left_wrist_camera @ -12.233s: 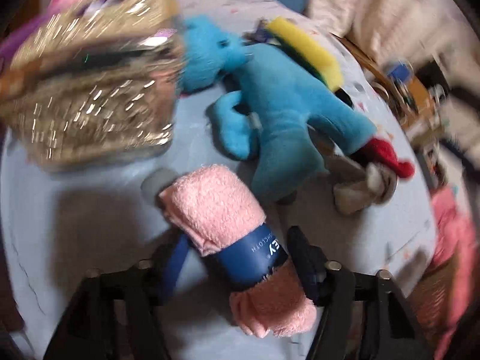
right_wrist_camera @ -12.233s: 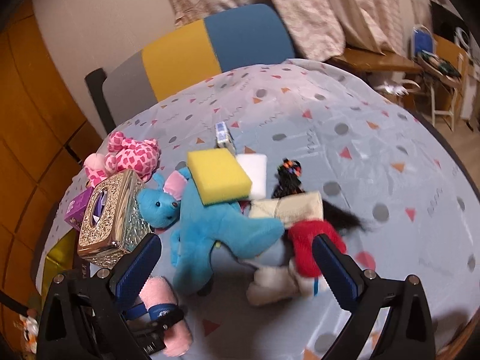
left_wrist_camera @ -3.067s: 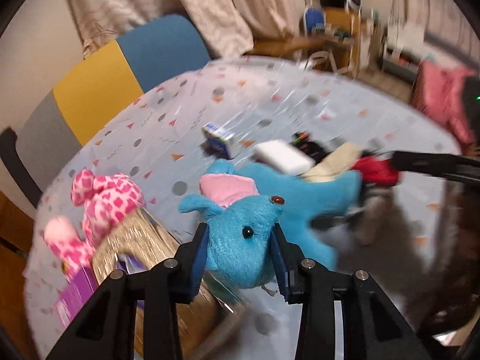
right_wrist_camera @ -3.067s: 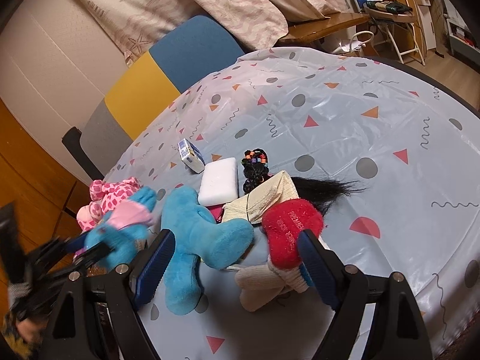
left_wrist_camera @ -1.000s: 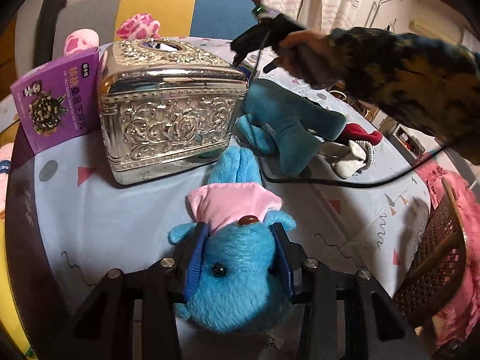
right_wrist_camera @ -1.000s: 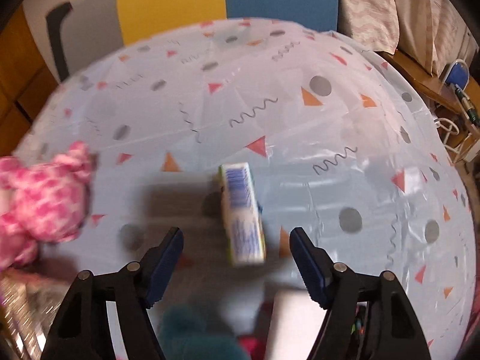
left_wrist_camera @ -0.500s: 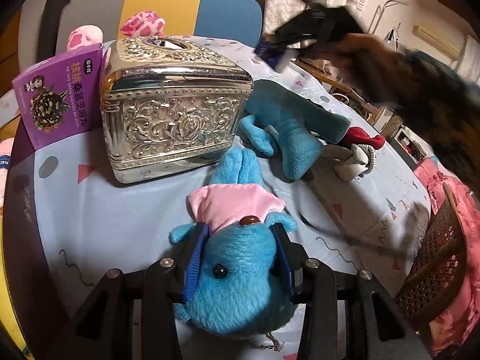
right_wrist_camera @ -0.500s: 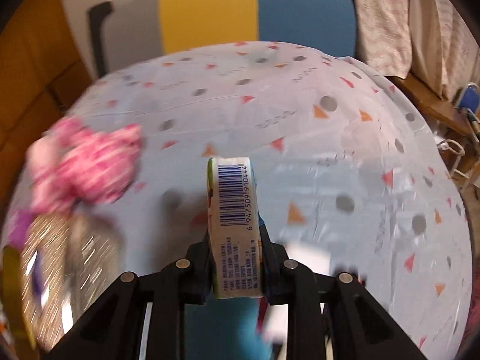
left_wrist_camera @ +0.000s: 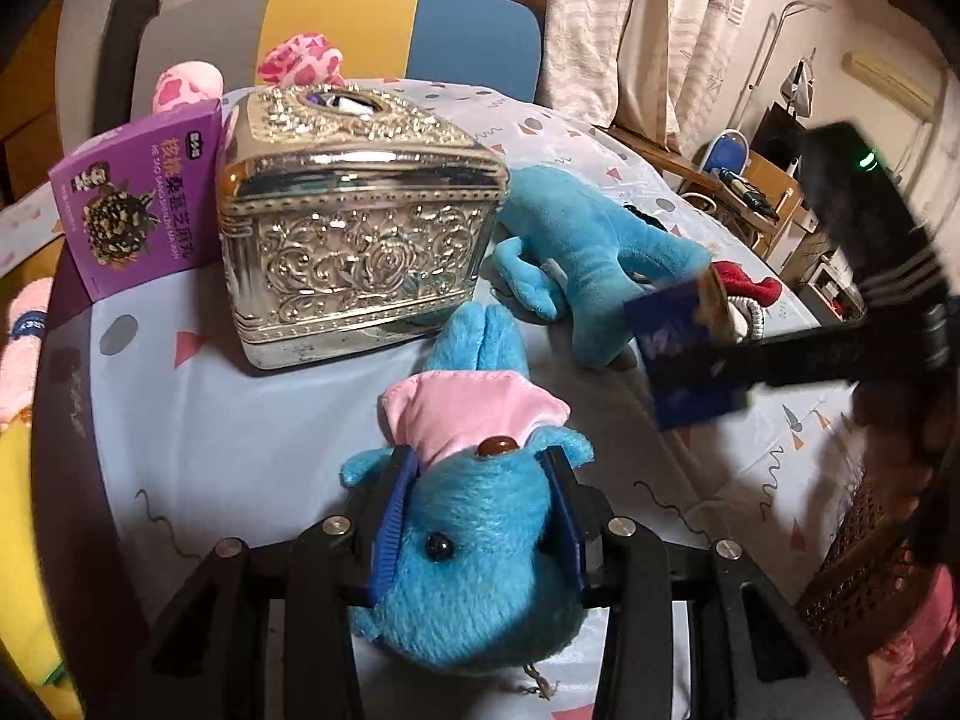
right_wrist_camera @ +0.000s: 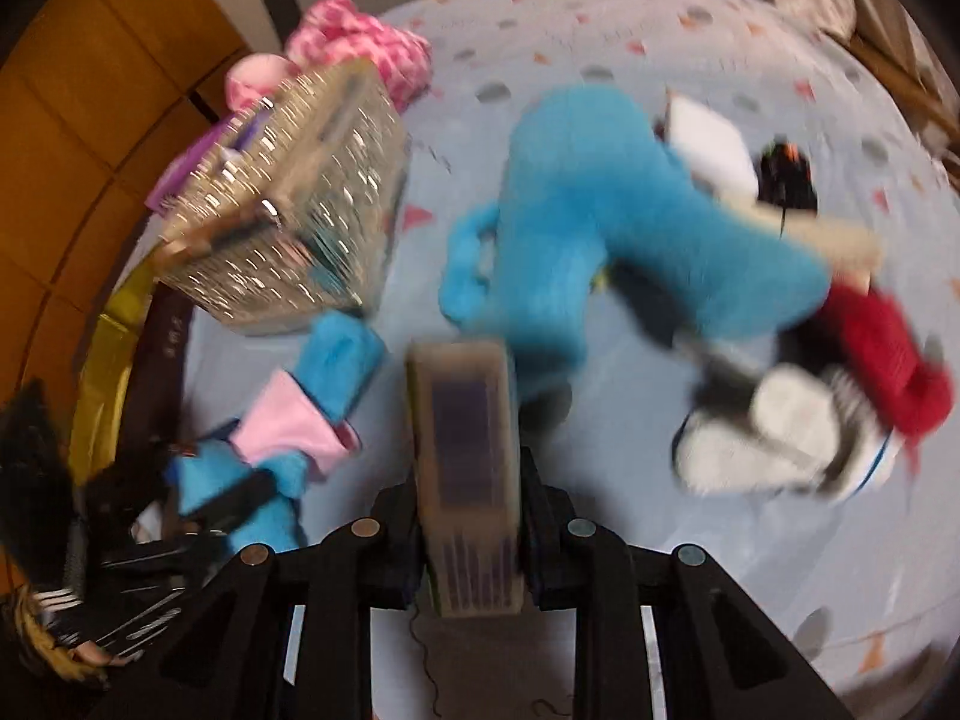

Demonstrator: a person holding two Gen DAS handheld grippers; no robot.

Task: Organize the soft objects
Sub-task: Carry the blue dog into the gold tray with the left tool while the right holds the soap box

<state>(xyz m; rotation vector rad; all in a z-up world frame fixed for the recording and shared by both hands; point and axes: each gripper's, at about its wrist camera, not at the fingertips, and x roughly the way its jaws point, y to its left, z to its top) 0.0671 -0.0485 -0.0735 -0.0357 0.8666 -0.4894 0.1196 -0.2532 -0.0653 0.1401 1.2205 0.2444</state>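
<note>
My left gripper (left_wrist_camera: 480,480) has its blue pads on the head of a small blue plush toy (left_wrist_camera: 474,576) with a pink ear, low over the table; its jaws are closing on it. The right gripper (right_wrist_camera: 468,474) is shut on a small barcoded carton (right_wrist_camera: 462,420), which shows dark blue in the left wrist view (left_wrist_camera: 684,354) at the right. A bigger blue plush (left_wrist_camera: 594,240) lies beyond, beside a red sock (left_wrist_camera: 744,285). A pink spotted plush (right_wrist_camera: 360,42) sits behind the silver tissue box (left_wrist_camera: 354,222). The right wrist view is blurred.
A purple packet (left_wrist_camera: 138,204) leans left of the tissue box. A pink rolled towel (left_wrist_camera: 24,330) shows at the left edge. A wicker basket (left_wrist_camera: 864,576) stands off the table at lower right. A white sponge (right_wrist_camera: 708,138) and a black hair tie (right_wrist_camera: 786,174) lie farther back.
The right gripper shut on the small carton at the far side and swept it toward the near right, past the big blue plush. The left gripper kept still with the small blue plush.
</note>
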